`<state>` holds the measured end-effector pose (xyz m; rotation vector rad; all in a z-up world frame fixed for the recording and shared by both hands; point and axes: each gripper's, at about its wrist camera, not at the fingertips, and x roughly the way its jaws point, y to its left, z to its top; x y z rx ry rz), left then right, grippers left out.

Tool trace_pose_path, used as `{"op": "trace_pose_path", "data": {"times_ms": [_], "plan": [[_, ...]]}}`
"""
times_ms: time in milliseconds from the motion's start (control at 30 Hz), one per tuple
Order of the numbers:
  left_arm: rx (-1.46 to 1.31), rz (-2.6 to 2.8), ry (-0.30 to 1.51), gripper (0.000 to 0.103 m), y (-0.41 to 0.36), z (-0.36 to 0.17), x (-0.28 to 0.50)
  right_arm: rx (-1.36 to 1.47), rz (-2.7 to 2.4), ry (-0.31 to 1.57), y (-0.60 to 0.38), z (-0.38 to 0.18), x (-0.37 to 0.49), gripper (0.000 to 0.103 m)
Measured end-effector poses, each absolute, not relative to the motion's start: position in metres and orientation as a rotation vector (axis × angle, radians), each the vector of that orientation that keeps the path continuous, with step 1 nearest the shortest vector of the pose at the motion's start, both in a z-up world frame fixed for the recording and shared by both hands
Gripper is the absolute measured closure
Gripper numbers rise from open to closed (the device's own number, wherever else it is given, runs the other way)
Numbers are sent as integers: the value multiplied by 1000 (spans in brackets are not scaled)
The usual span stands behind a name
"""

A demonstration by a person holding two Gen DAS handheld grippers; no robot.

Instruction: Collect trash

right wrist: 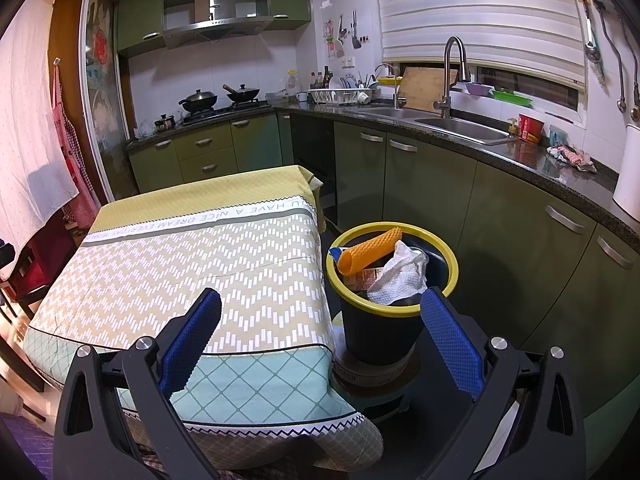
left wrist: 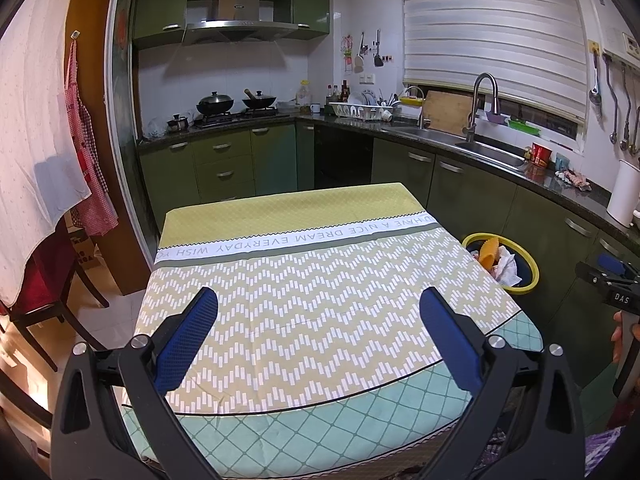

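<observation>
A black trash bin with a yellow rim stands right of the table; it also shows in the left wrist view. Inside lie an orange ridged foam roll, a crumpled white paper towel and a printed wrapper. My right gripper is open and empty, held near the table's right front corner, just short of the bin. My left gripper is open and empty above the near part of the patterned tablecloth. The right gripper's body shows at the right edge of the left wrist view.
The table under the cloth fills the middle. Green cabinets with a dark counter and sink run along the right and back. A stove with woks is at the back. A chair with red cloth stands left.
</observation>
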<state>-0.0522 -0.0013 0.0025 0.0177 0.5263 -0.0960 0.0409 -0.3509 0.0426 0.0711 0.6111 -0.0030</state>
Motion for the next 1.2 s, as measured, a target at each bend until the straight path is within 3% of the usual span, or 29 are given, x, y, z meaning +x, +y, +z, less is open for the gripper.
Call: {"op": "trace_pose_path", "data": {"times_ms": [900,1200], "plan": [[16,-97,532,7,2,-2,-42,72,6,624,-350,39,45,5],[-11,-77,602,7,23,-6,11,13,38,647,-339,40,76,5]]}}
